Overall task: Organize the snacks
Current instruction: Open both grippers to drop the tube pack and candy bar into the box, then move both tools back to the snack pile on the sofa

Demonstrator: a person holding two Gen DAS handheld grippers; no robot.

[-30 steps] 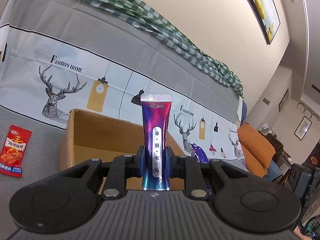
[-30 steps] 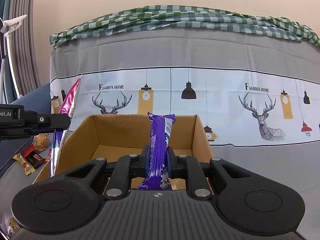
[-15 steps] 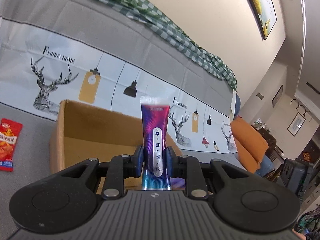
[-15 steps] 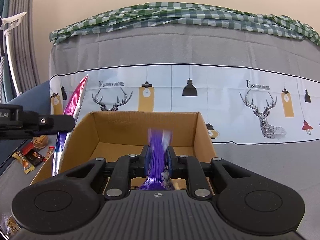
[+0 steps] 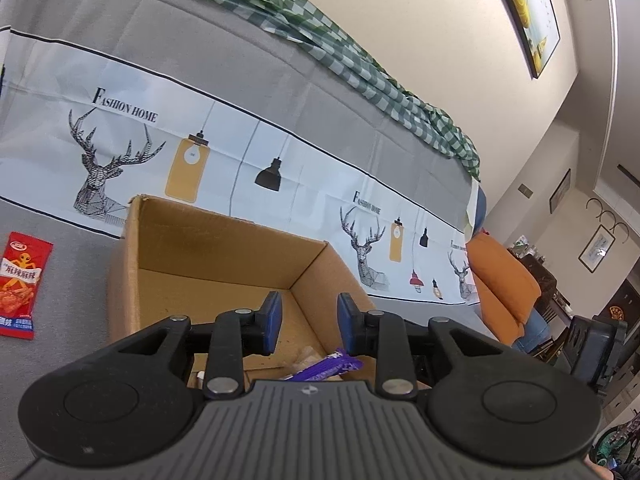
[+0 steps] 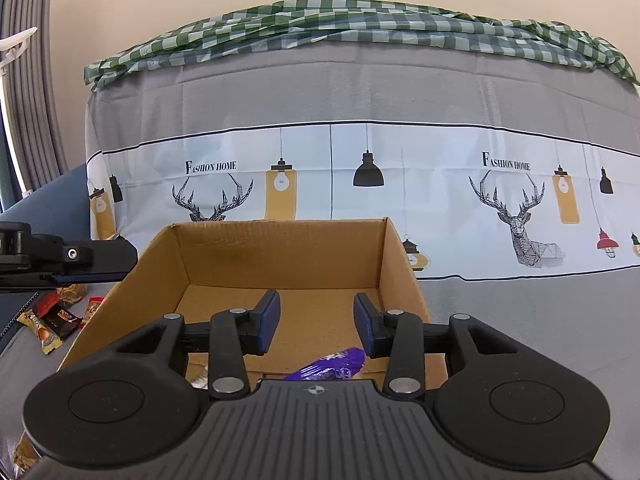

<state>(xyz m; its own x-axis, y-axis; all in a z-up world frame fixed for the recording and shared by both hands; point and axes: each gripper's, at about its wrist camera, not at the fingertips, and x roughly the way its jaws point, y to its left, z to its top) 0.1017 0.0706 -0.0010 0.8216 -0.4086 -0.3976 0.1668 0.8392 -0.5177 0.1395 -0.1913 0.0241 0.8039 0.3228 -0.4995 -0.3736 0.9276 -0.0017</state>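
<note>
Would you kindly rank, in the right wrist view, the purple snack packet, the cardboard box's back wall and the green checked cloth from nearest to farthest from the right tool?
1. Purple snack packet: lying in the box just below the open right tool.
2. Back wall of the cardboard box: straight ahead.
3. Green checked cloth: draped along the top, far behind.

Grey sofa (image 6: pixel 360 92), checked cloth (image 6: pixel 360 16), cream wall (image 5: pixel 400 8)
</note>
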